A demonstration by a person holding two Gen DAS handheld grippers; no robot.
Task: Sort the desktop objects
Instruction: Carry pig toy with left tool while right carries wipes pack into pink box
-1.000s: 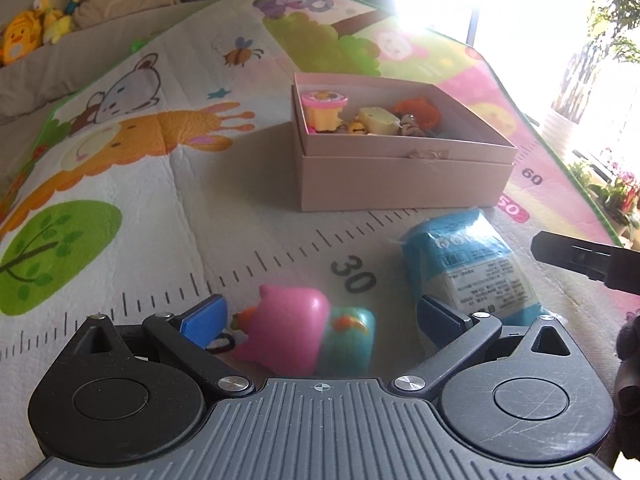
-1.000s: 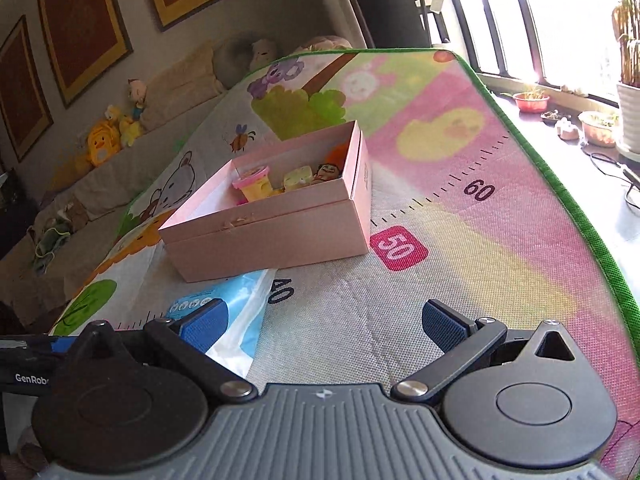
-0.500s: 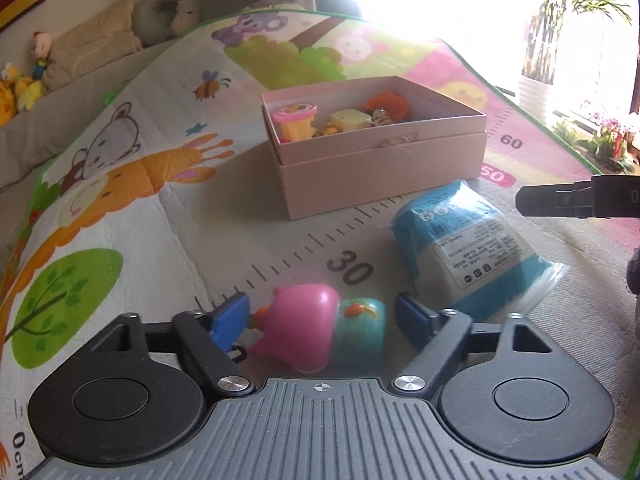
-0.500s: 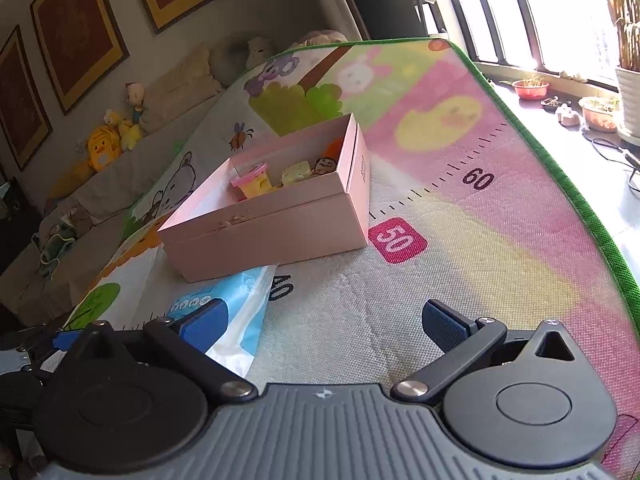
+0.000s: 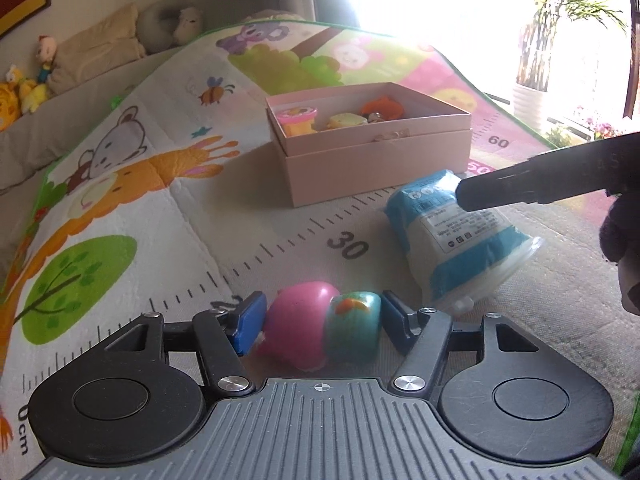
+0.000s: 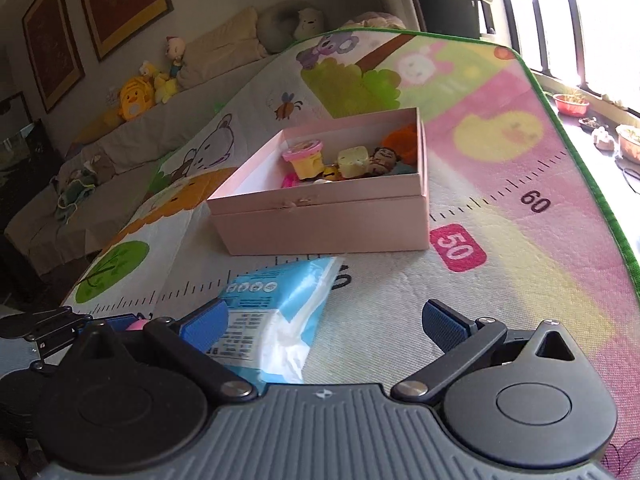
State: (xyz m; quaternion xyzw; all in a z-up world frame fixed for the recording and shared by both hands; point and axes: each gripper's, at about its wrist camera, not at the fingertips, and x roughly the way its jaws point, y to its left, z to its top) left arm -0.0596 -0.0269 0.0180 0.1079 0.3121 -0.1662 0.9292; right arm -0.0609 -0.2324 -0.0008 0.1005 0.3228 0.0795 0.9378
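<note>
My left gripper (image 5: pixel 320 320) is shut on a pink and teal toy (image 5: pixel 320 330), held just above the play mat. A pink box (image 5: pixel 376 152) with several small toys inside stands ahead on the mat; it also shows in the right wrist view (image 6: pixel 328 208). A blue and white tissue pack (image 5: pixel 456 232) lies right of the toy. My right gripper (image 6: pixel 326 322) is open, hovering over the near end of the tissue pack (image 6: pixel 276 312). One finger of the right gripper (image 5: pixel 540 180) reaches over the pack in the left wrist view.
The colourful play mat (image 6: pixel 500 208) has a printed ruler and a green edge (image 6: pixel 580 152) on the right. Beyond it are a window sill with pots (image 6: pixel 576 104) and a sofa with plush toys (image 6: pixel 136 96).
My left gripper has closed onto the pink and teal toy and lifted slightly. My right gripper has risen and moved left over the tissue pack.
</note>
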